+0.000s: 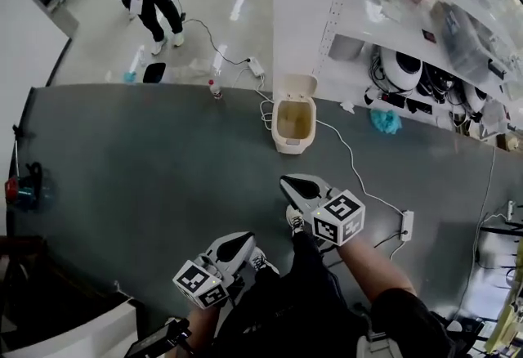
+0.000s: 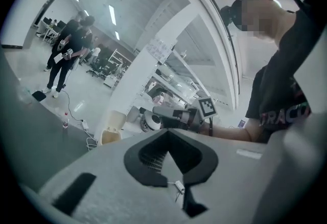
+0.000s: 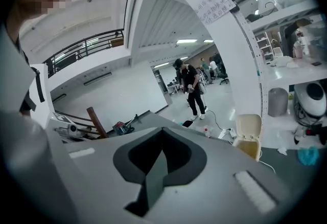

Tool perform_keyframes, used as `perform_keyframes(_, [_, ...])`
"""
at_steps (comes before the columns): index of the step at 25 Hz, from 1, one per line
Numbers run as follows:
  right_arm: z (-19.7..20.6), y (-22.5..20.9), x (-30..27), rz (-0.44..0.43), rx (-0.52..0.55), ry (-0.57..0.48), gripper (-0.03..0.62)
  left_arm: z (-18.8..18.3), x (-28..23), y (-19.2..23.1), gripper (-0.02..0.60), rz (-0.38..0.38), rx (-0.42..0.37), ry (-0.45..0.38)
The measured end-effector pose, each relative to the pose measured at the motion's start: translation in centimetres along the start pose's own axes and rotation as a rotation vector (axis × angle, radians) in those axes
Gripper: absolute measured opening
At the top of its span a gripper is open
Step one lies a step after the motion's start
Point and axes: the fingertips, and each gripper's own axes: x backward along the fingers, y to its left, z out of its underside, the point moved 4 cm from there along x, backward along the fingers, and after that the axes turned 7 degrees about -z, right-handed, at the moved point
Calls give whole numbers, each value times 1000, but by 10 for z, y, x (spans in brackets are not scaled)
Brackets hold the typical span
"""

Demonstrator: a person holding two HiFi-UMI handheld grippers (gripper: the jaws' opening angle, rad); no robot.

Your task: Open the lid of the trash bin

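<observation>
You are standing over a wide dark grey floor mat [image 1: 147, 185], and the small cream plastic trash bin [image 1: 294, 123] is sitting at its far edge, well apart from both tools. Its hinged lid [image 1: 297, 87] is already standing upright, the inside showing, so the task is looking complete. The bin is appearing light, stiff and smooth; any pull should go to the lid's free front lip, gently, or the body is likely to tip. You are holding the right gripper [image 1: 288, 182] and the left gripper [image 1: 245, 240] close to your body, both with jaws together on nothing
</observation>
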Motion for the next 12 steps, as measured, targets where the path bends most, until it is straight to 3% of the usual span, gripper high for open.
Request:
perform_keyframes(4, [-3,48,24,-4,-6,-33,8,-12,15,-5,-2,26,-2,-35])
perform_keyframes(12, [-1,115,61,18,-6,-82,8,-24,28,-30,-2,124,-53,-12])
